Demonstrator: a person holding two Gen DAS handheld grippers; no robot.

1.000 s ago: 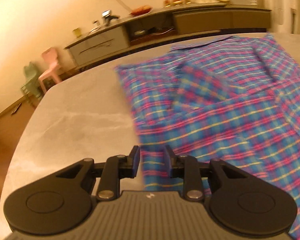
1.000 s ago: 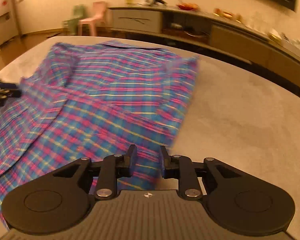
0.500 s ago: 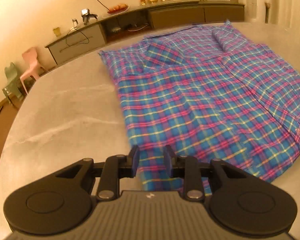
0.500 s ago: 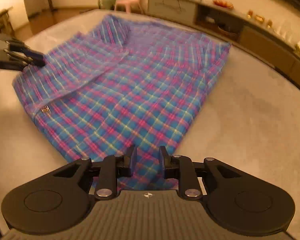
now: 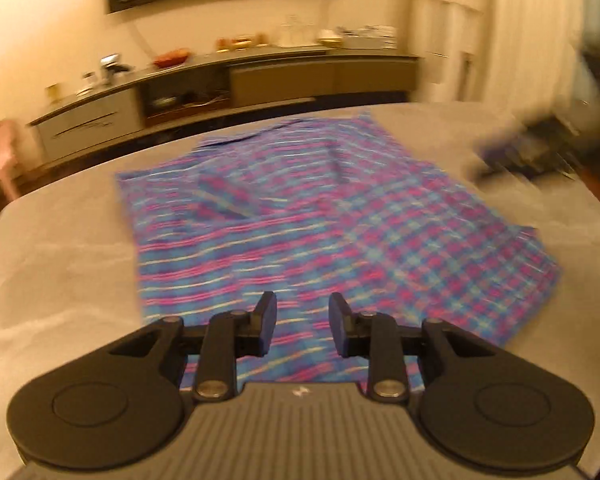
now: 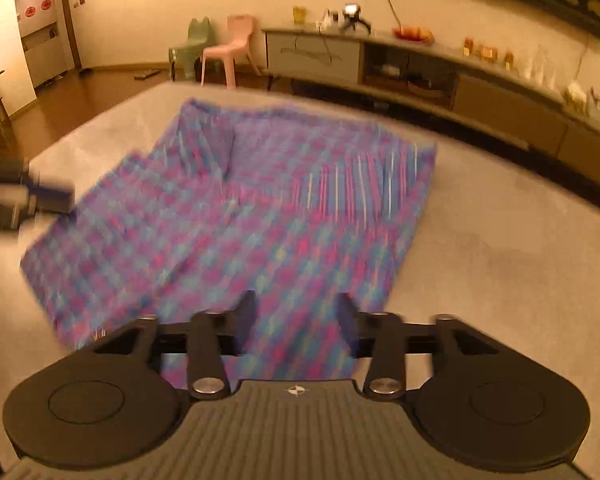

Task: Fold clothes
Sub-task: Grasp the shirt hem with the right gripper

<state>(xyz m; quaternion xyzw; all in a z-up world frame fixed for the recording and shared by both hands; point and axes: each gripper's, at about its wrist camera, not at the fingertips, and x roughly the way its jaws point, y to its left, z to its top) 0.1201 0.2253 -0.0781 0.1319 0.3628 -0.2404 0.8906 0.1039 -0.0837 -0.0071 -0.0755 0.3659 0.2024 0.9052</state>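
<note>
Right now both grippers hang above the near hem of the plaid shirt [image 5: 300, 216], which lies spread flat across the middle of the grey table [image 5: 60, 264], its far edge toward the sideboard [image 6: 380, 60]. Fingers of the left gripper [image 5: 302, 322] stand apart, empty, pointing level over the cloth. Likewise the right gripper [image 6: 296, 320] is spread wide, holding nothing, just over the hem.
</note>
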